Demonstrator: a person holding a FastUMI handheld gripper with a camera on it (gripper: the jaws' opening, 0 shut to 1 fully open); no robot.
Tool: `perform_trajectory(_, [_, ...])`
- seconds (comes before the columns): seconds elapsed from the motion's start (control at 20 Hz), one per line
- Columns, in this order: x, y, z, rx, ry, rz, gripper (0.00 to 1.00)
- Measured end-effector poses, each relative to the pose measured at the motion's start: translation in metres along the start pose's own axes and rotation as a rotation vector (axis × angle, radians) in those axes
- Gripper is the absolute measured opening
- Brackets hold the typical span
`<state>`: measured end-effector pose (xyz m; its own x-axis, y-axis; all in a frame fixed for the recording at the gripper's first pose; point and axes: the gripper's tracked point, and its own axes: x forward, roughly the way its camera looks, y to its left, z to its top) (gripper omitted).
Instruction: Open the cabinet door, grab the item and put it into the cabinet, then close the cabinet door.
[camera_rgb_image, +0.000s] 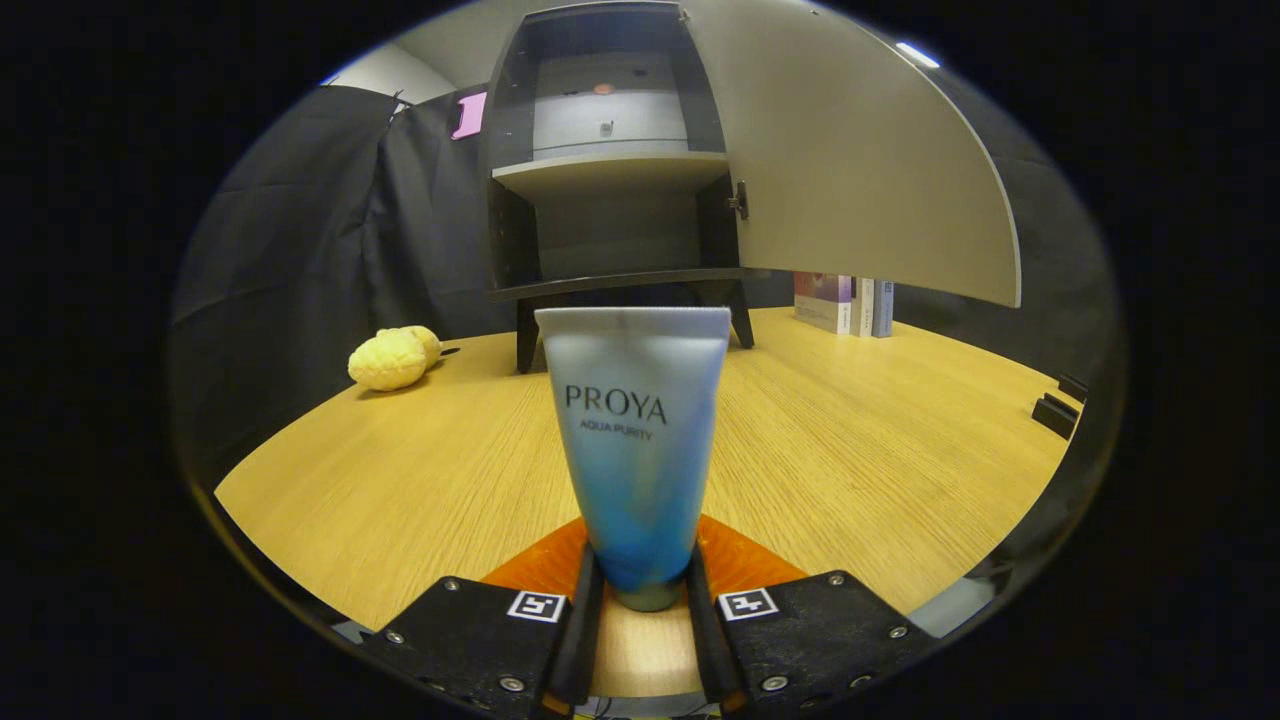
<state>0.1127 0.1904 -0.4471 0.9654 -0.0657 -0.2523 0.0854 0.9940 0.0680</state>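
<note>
A blue-and-silver cosmetic tube (636, 440) stands upright on its cap between my two fingers, and my gripper (640, 590) is shut on its lower end. Beyond it, at the back of the wooden table (850, 450), stands a dark cabinet (610, 170) on short legs. Its grey door (850, 150) is swung wide open to the right. Inside there is a pale shelf (610, 170) across the middle, with an open compartment above it and another below it.
A yellow plush toy (392, 358) lies on the table to the left of the cabinet. Several books (845, 303) stand upright under the open door, right of the cabinet. A small dark block (1058, 412) sits at the table's right edge. Black cloth walls the booth.
</note>
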Motion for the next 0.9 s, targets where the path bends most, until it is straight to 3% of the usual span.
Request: perform_trajectory(0.9, [0.001, 0.031, 0.275, -0.089, -0.113, 0.078, 0.41])
